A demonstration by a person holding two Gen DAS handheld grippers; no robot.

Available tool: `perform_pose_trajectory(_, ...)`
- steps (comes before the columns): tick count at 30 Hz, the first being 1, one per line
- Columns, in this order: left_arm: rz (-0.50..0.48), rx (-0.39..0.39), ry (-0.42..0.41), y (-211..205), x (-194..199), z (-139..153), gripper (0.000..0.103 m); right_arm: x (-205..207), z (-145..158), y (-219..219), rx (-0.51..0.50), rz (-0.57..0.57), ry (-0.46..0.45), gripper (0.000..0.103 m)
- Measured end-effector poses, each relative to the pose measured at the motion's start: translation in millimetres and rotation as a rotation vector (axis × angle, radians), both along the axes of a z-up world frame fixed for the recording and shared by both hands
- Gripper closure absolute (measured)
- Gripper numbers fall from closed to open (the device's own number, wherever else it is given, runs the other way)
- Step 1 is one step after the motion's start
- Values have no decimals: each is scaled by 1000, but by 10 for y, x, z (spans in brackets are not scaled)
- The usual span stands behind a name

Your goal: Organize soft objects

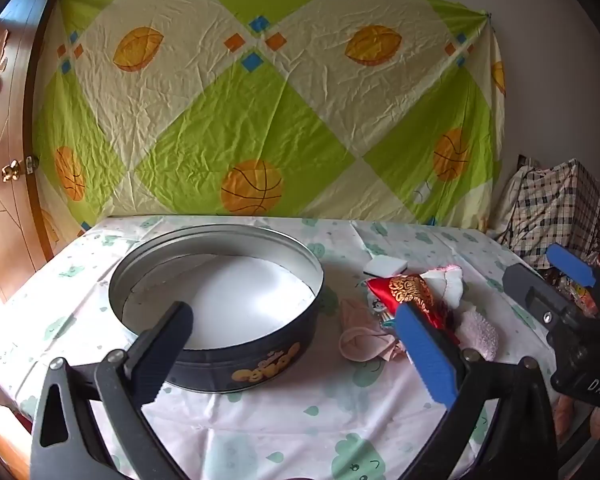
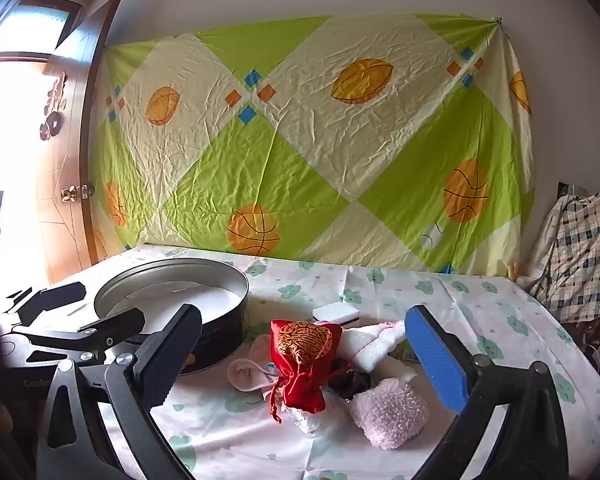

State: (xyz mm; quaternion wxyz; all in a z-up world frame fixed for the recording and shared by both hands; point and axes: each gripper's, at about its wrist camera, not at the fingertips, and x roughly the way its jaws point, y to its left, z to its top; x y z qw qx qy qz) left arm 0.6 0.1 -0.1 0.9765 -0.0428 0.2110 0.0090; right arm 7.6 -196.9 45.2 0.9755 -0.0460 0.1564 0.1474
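A round dark tin [image 1: 220, 360] with a white inside stands open on the table; it also shows in the right wrist view [image 2: 216, 332]. To its right lies a pile of soft things: a red and gold drawstring pouch [image 2: 304, 364] [image 1: 412, 292], a pink sock [image 2: 248, 372] [image 1: 360, 340], a fluffy pale pink sock [image 2: 392, 412] [image 1: 480, 332], a white cloth [image 2: 376, 344] and a white sponge [image 2: 336, 313] [image 1: 386, 266]. My left gripper [image 1: 296, 332] is open and empty in front of the tin. My right gripper [image 2: 304, 344] is open and empty, hovering just before the pile.
The table [image 1: 300, 420] has a white cloth with green prints. A green and cream sheet [image 1: 260, 100] hangs on the wall behind. A wooden door [image 1: 4, 160] is at the left. A checked bag [image 1: 552, 208] sits at the right.
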Motion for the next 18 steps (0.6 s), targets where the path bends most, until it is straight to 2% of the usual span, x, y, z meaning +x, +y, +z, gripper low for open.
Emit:
perform_pose_trajectory(10, -5, 7, -3, -47, 26, -103, 0, -29, 2, 11, 1, 0, 6, 1)
perform_pose_trajectory(18, -6, 9, -1, -25, 17, -61, 0, -23, -11, -15, 2, -3, 13, 1)
